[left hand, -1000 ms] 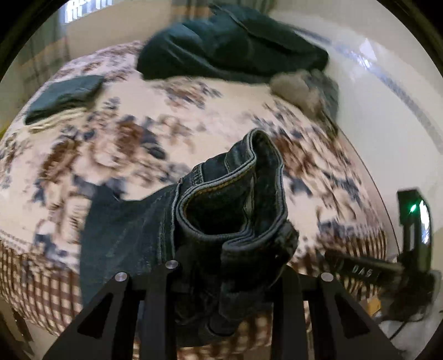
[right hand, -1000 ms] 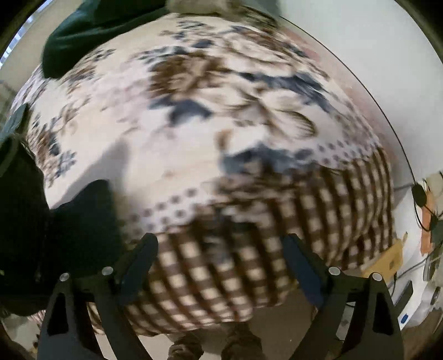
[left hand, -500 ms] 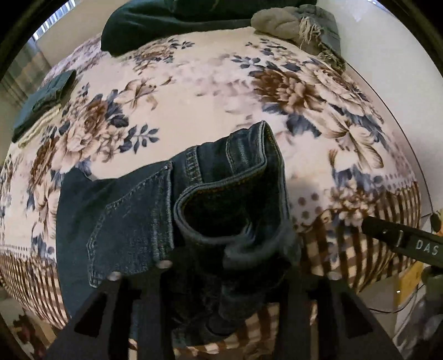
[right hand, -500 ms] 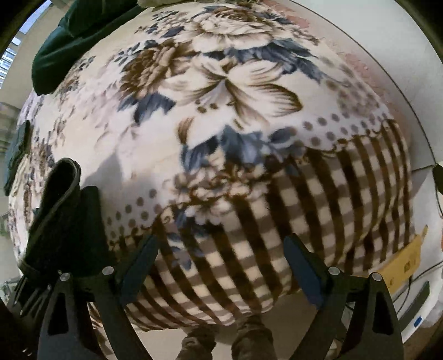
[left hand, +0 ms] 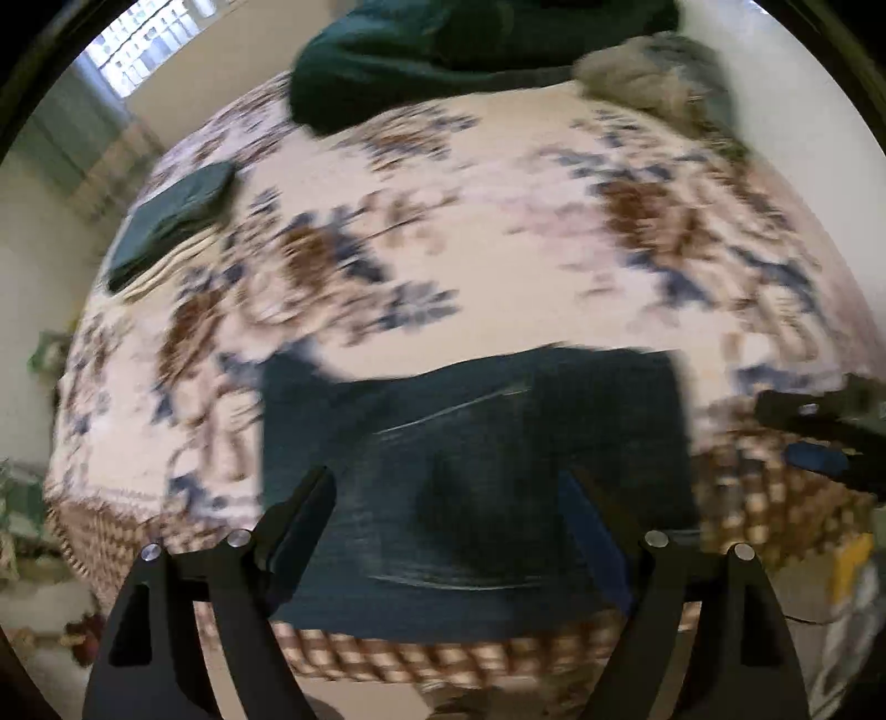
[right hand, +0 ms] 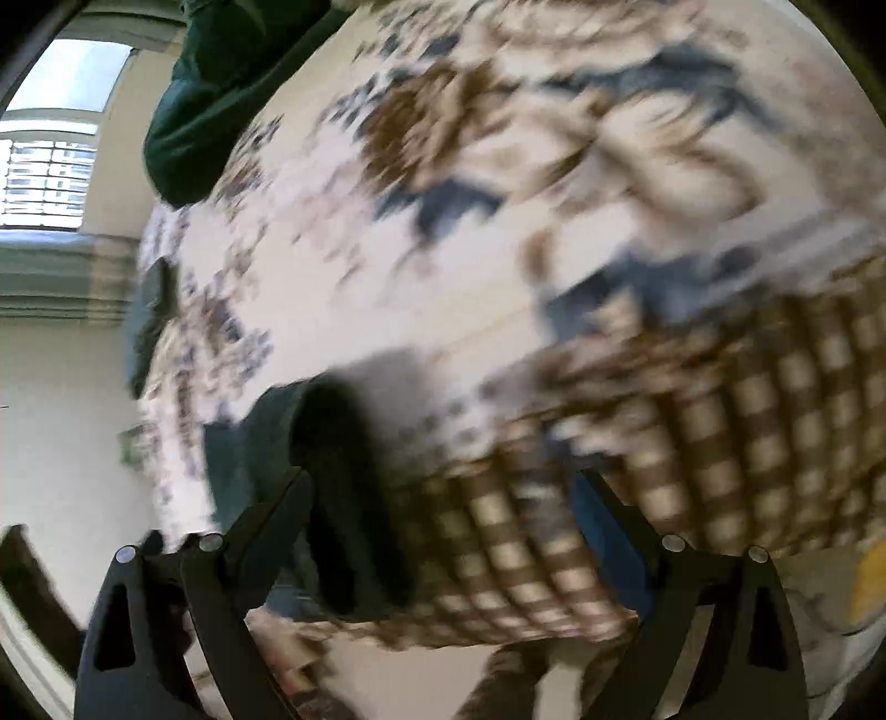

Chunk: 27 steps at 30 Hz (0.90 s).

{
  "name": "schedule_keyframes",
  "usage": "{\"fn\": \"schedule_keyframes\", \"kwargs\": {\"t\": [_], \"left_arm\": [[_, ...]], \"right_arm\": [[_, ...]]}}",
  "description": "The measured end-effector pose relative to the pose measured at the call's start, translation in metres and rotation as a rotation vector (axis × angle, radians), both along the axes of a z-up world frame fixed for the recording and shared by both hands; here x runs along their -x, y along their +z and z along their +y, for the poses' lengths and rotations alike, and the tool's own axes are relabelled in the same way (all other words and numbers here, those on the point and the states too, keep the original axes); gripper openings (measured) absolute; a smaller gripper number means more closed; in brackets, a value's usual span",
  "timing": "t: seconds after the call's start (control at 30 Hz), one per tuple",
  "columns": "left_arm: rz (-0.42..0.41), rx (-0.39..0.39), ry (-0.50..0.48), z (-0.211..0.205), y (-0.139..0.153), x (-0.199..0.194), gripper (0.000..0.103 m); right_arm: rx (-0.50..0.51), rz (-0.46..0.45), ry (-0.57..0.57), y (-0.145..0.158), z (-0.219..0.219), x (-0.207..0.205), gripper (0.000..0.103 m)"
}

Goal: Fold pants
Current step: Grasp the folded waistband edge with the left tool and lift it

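Dark blue jeans [left hand: 476, 465] lie folded flat near the front edge of the bed with the floral blanket [left hand: 498, 255]. My left gripper [left hand: 448, 498] is open above the jeans and holds nothing. In the right wrist view the jeans [right hand: 260, 437] show at the left as a dark blurred fold. My right gripper [right hand: 443, 498] is open and empty, over the checked blanket border [right hand: 692, 432] to the right of the jeans. Both views are blurred by motion.
A folded dark green garment [left hand: 171, 221] lies at the bed's far left. A dark green pile [left hand: 470, 50] and a grey fringed cloth [left hand: 653, 77] lie at the back. The right gripper's tip [left hand: 819, 432] shows at the right. A window [right hand: 44, 177] is at the left.
My left gripper has let go of the bunched jeans and opened; the jeans now lie flat on the bed. Both grippers have pulled back and tilted, the right one rolling leftward.
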<state>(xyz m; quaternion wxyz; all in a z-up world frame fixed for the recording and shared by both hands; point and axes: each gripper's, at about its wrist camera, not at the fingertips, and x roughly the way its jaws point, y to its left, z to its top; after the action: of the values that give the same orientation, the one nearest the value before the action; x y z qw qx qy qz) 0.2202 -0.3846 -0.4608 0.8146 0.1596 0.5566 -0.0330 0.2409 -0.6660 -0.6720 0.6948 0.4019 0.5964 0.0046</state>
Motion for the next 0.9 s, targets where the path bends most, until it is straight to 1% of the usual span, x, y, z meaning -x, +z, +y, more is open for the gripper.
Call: {"fn": "schedule_keyframes", "kwargs": {"t": [0.07, 0.1, 0.17, 0.23, 0.27, 0.3, 0.33, 0.37, 0.43, 0.47, 0.53, 0.57, 0.63, 0.7, 0.77, 0.8, 0.9], "left_arm": [[0.014, 0.000, 0.071, 0.033, -0.007, -0.007, 0.082], [0.019, 0.002, 0.092, 0.043, -0.008, -0.008, 0.082], [0.038, 0.012, 0.168, 0.077, -0.014, -0.012, 0.082], [0.049, 0.021, 0.250, 0.109, -0.017, -0.013, 0.082], [0.051, 0.034, 0.279, 0.120, -0.019, -0.013, 0.082], [0.055, 0.062, 0.330, 0.139, -0.020, -0.014, 0.082], [0.053, 0.077, 0.362, 0.152, -0.021, -0.015, 0.082], [0.052, 0.099, 0.392, 0.165, -0.021, -0.016, 0.082], [0.051, 0.136, 0.439, 0.183, -0.022, -0.018, 0.082], [0.049, 0.163, 0.457, 0.190, -0.022, -0.020, 0.082], [0.047, 0.201, 0.474, 0.200, -0.023, -0.025, 0.082], [0.048, 0.215, 0.477, 0.202, -0.023, -0.028, 0.082], [0.061, 0.264, 0.483, 0.206, -0.027, -0.038, 0.082], [0.081, 0.316, 0.486, 0.206, -0.034, -0.052, 0.082], [0.115, 0.368, 0.476, 0.202, -0.046, -0.071, 0.082], [0.140, 0.403, 0.465, 0.198, -0.056, -0.085, 0.082], [0.228, 0.461, 0.458, 0.187, -0.088, -0.116, 0.082]], "right_arm": [[-0.055, -0.005, 0.042, -0.009, 0.023, -0.012, 0.096], [-0.063, 0.000, 0.053, -0.013, 0.031, -0.015, 0.096], [-0.102, 0.036, 0.085, -0.027, 0.050, -0.026, 0.096], [-0.112, 0.096, 0.116, -0.039, 0.067, -0.032, 0.095], [-0.138, 0.097, 0.130, -0.045, 0.075, -0.035, 0.078], [-0.167, 0.075, 0.118, -0.048, 0.080, -0.035, 0.055], [-0.175, 0.071, 0.108, -0.049, 0.083, -0.035, 0.024], [-0.143, 0.070, 0.113, -0.046, 0.087, -0.034, 0.020], [-0.061, 0.011, 0.147, -0.026, 0.093, -0.034, 0.015], [-0.006, -0.031, 0.167, -0.009, 0.096, -0.033, 0.012], [0.061, -0.071, 0.171, 0.011, 0.092, -0.030, 0.010], [0.070, -0.070, 0.163, 0.015, 0.087, -0.028, 0.010], [0.086, -0.040, 0.144, 0.011, 0.074, -0.024, 0.010], [0.103, 0.011, 0.128, -0.004, 0.062, -0.021, 0.010], [0.074, 0.048, 0.116, -0.020, 0.055, -0.018, 0.012], [0.067, 0.058, 0.109, -0.024, 0.053, -0.018, 0.012], [0.069, 0.069, 0.117, -0.031, 0.053, -0.022, 0.014]]}}
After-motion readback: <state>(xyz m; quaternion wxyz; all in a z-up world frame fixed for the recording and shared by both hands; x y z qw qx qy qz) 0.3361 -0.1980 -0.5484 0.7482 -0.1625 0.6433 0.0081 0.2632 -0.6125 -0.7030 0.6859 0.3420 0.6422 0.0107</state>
